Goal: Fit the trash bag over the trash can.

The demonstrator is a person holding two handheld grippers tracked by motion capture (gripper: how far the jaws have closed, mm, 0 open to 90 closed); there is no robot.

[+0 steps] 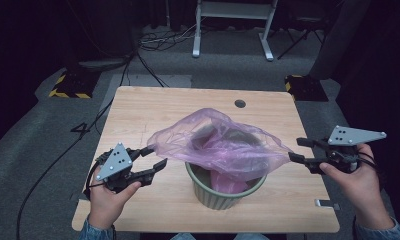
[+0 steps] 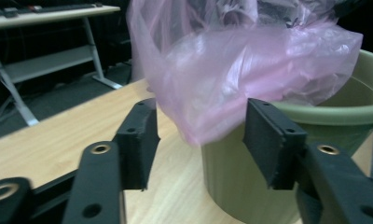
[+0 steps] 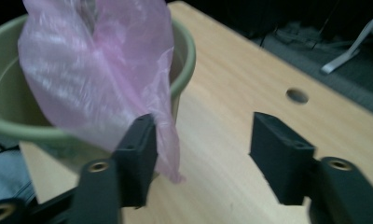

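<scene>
A thin, translucent pink plastic bag [image 1: 223,145] sits partly inside a round sage-green plastic pot [image 1: 228,192] standing at the near middle of the light wooden table [image 1: 153,107]. The bag's lower part is tucked down in the pot; its upper part billows above the rim and is stretched out to both sides.

The left gripper [image 1: 157,157] is at the bag's left edge with its jaws apart; in the left gripper view the film [image 2: 231,70] hangs just ahead of the gap between them, and contact cannot be made out. The right gripper [image 1: 294,149] is at the bag's right corner, also spread wide; in the right gripper view the film [image 3: 105,70] drapes against one jaw without being pinched.

No writing or label is readable on bag or pot. The pot's interior is mostly hidden by the bag.

A round hole [image 1: 240,104] lies near the table's far edge.
</scene>
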